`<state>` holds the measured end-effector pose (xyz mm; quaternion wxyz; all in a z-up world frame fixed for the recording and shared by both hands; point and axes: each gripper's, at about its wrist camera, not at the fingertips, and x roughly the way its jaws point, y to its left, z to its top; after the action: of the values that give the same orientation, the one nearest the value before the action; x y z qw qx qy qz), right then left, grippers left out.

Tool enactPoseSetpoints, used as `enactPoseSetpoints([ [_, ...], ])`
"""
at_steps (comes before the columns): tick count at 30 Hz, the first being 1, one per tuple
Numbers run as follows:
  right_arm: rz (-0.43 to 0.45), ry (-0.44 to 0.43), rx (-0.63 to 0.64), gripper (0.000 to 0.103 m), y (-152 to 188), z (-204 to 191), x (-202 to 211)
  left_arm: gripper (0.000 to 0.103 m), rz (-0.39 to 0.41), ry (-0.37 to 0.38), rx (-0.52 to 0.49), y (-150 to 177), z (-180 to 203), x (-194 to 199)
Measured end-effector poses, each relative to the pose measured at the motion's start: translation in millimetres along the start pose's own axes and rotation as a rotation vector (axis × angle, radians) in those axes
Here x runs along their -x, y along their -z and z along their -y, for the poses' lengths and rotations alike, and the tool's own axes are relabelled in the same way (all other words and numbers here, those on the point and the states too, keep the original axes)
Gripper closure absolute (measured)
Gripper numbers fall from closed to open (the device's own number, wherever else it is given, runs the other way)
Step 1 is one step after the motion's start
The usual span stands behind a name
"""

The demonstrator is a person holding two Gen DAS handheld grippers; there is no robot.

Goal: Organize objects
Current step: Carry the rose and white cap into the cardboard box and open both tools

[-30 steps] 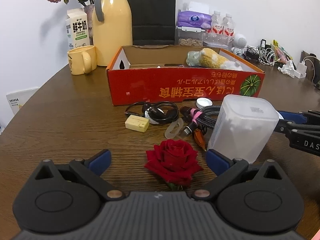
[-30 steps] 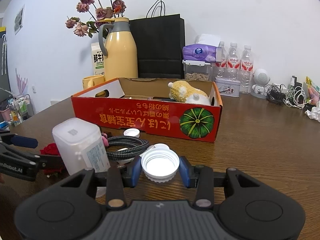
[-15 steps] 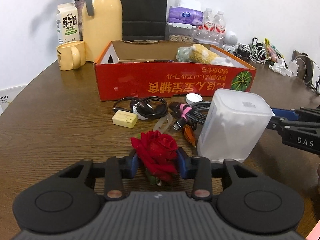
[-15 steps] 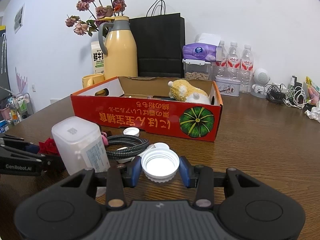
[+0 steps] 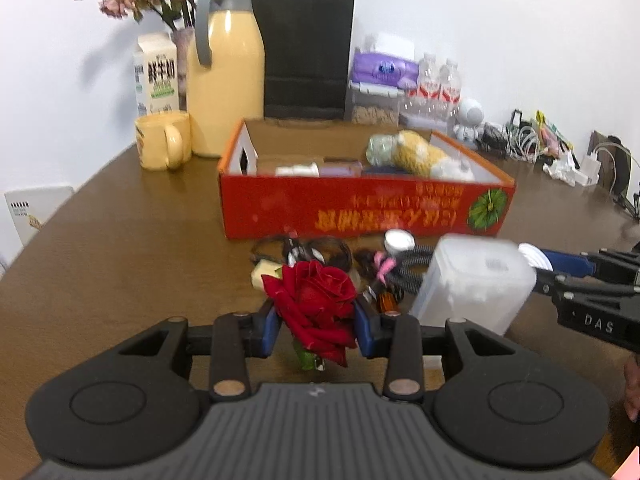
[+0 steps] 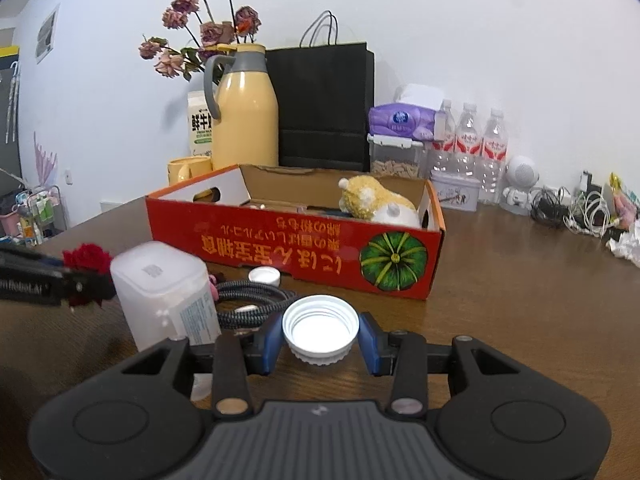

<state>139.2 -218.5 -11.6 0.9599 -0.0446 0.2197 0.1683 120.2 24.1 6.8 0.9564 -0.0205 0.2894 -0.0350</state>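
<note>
My left gripper (image 5: pixel 316 326) is shut on a red rose (image 5: pixel 314 304), its blue pads pressing the bloom from both sides, lifted a little off the wooden table. The rose (image 6: pixel 89 258) and the left gripper (image 6: pixel 60 280) also show at the left edge of the right wrist view. My right gripper (image 6: pixel 320 338) is shut on a white screw cap (image 6: pixel 320 326), held open side up. An open red cardboard box (image 5: pixel 360 208) (image 6: pixel 296 248) stands behind, holding a yellow plush toy (image 5: pixel 420 156) (image 6: pixel 372 202) and other items.
A translucent white container (image 5: pixel 472 284) (image 6: pixel 164 288) stands between the grippers. Braided cables (image 6: pixel 248 300), a small white lid (image 6: pixel 264 276), a yellow eraser (image 5: pixel 264 276) and black cords (image 5: pixel 316 250) lie before the box. Yellow thermos (image 5: pixel 226 80), mug (image 5: pixel 162 140), milk carton, black bag and bottles line the back.
My left gripper closed on the rose, which lay on the table between open fingers, and has lifted it slightly. The right gripper with the cap has kept still.
</note>
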Motion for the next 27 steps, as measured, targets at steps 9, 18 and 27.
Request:
enactPoseSetpoints([
  [9,0.149,-0.006,0.058,0.064,-53,1,11,0.065,0.138,-0.014,-0.018,-49,1,9],
  [18,0.181,-0.038,0.061,0.064,-100,-2,-35,0.065,0.209,-0.001,0.013,-106,14,-22],
  [27,0.122,-0.060,0.042,0.064,-120,-10,-103,0.065,0.181,-0.022,0.083,-130,14,-80],
])
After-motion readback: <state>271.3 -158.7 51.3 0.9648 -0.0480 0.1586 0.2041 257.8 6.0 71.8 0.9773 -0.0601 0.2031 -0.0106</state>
